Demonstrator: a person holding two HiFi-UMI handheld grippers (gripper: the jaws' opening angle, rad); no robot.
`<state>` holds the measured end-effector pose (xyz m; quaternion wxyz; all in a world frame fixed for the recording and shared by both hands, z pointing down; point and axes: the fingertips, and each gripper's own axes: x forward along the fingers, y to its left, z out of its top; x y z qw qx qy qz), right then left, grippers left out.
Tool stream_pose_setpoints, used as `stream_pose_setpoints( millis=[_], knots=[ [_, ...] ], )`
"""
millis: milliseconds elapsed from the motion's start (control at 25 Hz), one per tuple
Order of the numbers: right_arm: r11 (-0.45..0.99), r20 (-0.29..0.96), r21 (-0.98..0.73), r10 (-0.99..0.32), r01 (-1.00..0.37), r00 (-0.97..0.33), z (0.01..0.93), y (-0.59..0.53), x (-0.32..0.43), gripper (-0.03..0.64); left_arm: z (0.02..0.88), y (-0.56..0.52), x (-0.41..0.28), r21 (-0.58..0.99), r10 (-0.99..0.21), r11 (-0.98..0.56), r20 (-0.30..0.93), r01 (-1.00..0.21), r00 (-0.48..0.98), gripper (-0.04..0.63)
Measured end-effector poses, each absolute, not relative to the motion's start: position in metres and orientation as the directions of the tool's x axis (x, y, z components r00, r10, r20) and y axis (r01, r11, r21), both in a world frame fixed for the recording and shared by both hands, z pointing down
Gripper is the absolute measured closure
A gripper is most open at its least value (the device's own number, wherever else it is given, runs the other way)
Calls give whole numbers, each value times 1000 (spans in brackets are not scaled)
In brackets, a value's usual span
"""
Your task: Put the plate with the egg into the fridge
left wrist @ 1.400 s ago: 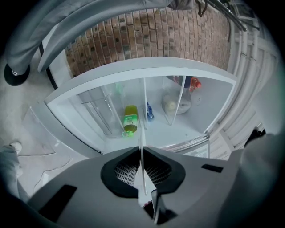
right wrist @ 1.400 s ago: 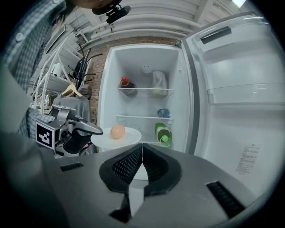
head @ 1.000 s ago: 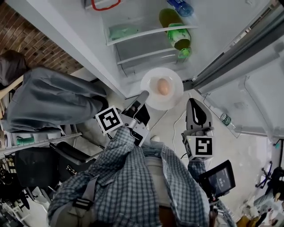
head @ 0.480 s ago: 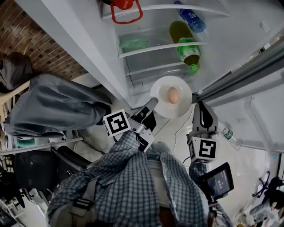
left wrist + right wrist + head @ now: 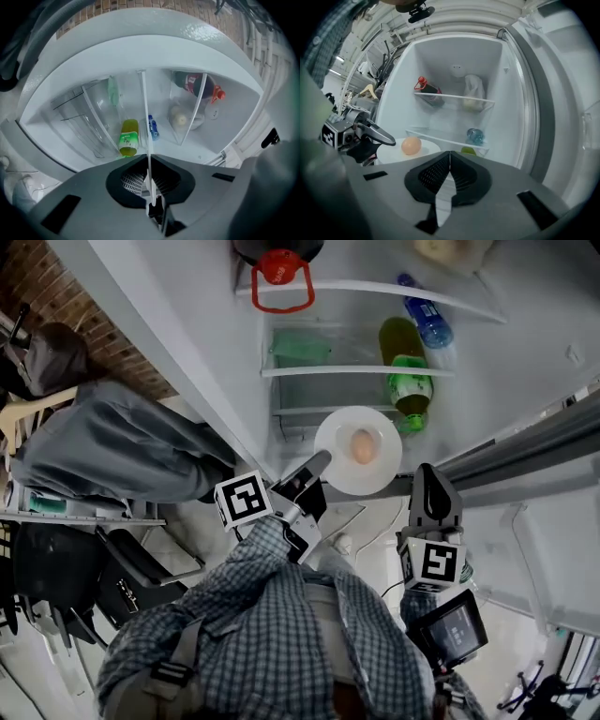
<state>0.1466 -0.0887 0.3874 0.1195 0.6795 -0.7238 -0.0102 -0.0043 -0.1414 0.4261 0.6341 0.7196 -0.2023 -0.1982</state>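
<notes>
My left tongs are pinched on the near-left rim of the white plate. In the left gripper view the plate runs edge-on as a thin white line straight up between the jaws, and both pads press on it with only that thin gap between them. The plate is level, and the egg lies close to its middle, apart from the tongs.

The plate hangs at the open front of the fridge, just on the near side of the lower glass shelf. I cannot tell from any view whether its far edge touches a shelf. From the right gripper view it sits to the left, in front of the lower shelf, with the left tongs reaching over its near-left edge.

My right tongs are pressed together with nothing between the jaws. They point into the fridge just right of the plate, near it but not touching.

A green bottle lies on the lower shelf just beyond the plate, with a blue bottle farther back. On the upper shelf there is a dark bottle with a red cap at the left and a pale bag to its right.
</notes>
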Motion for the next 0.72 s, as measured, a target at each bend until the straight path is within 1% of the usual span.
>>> stream_pose_setpoints(
  millis=[80,160,480,560,640,720],
  knots=[
    [123,166,224,-982,-967,-86,381,-99,151,609,427,-144,-1,991,-564,-107,9,-84,826,574],
    [154,146,248,-982,-956,-120,370,-112,155,609,424,-149,3,987,-586,-101,42,-125,809,574],
    [274,51,417,-959,-866,-279,332,-126,144,609,388,-171,26,991,-643,-111,-16,-73,765,574],
    [307,69,497,-946,-812,-316,325,-126,139,607,381,-177,28,990,-651,-120,-23,-72,759,574],
    [319,97,577,-941,-752,-325,321,-126,135,607,373,-182,32,991,-655,-121,-40,-52,754,574],
    [317,99,629,-938,-710,-331,317,-124,132,607,365,-186,35,991,-658,-124,-52,-40,751,574]
  ],
)
